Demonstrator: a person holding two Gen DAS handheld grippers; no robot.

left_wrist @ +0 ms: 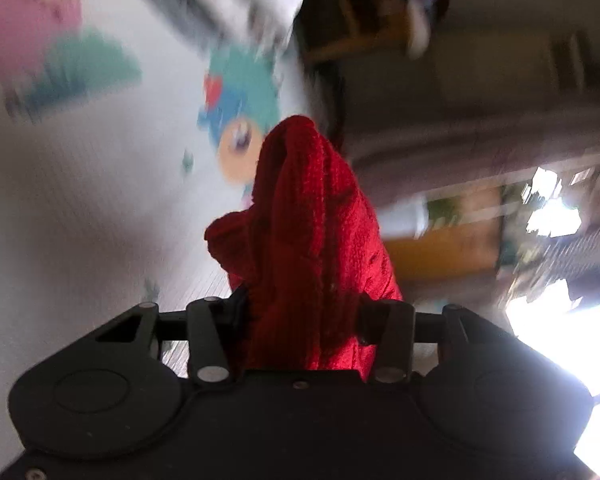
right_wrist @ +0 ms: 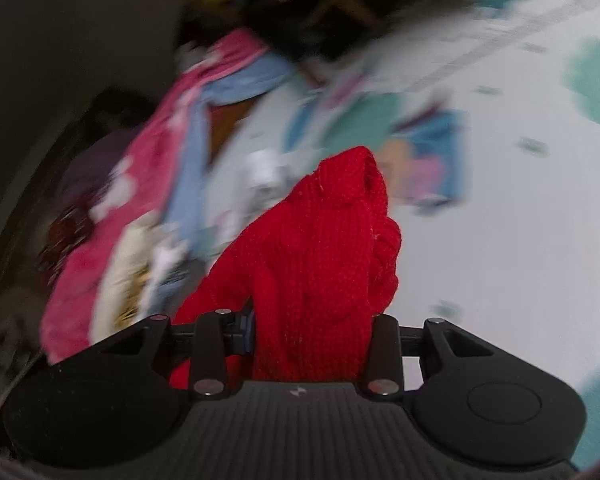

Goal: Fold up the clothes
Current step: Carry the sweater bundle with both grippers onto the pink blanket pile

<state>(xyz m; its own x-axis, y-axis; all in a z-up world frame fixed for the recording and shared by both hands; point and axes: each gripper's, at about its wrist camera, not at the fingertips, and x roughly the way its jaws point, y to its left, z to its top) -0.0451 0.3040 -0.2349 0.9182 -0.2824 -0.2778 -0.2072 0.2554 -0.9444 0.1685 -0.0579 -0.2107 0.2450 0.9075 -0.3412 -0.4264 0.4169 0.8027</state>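
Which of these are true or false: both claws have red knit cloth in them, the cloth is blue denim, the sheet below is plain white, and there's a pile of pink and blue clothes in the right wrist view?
1. Both claws grip red knit cloth. True: the left claw and the right claw each clamp a bunch of the red knit garment.
2. The held cloth is blue denim. False: it is red knit.
3. The sheet below is plain white. False: the pale sheet carries colourful cartoon prints.
4. A pile of pink and blue clothes lies to the left in the right wrist view. True: the clothes pile is there, blurred.
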